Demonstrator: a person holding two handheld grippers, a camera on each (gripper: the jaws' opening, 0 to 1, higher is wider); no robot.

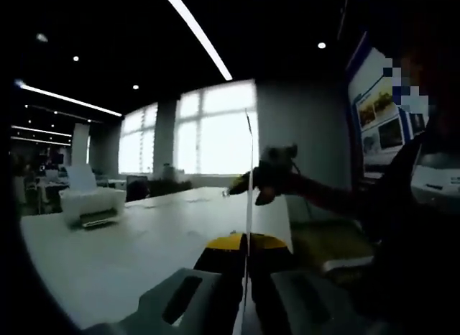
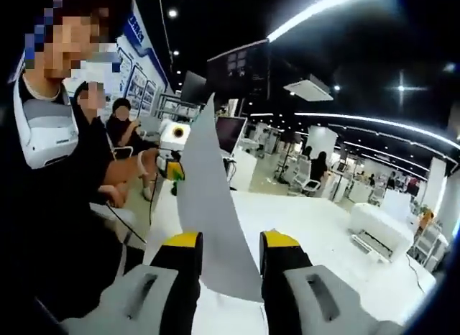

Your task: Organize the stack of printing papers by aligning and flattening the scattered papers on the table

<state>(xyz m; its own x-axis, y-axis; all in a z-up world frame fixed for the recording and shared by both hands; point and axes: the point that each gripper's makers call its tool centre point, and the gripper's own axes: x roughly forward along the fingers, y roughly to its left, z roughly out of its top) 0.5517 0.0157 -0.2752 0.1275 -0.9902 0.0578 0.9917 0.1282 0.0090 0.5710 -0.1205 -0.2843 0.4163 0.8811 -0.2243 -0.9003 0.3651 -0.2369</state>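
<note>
A stack of white paper [image 1: 249, 155] stands on edge above the white table [image 1: 144, 241]. It shows as a thin upright line in the left gripper view. My left gripper [image 1: 246, 249] is shut on its near end, yellow tips pressed together. My right gripper [image 1: 277, 171] straddles the far end, held by a person's hand. In the right gripper view the paper [image 2: 212, 198] rises as a tilted sheet between the parted jaws of my right gripper [image 2: 231, 243], which stands open. The left gripper [image 2: 172, 159] sits at the sheet's far edge.
A white printer [image 1: 90, 204] sits on the table at the left, also seen as the printer [image 2: 377, 227] at the table's [image 2: 323, 234] right end. The person [image 2: 57, 205] holding the grippers stands close. Seated people and desks lie behind.
</note>
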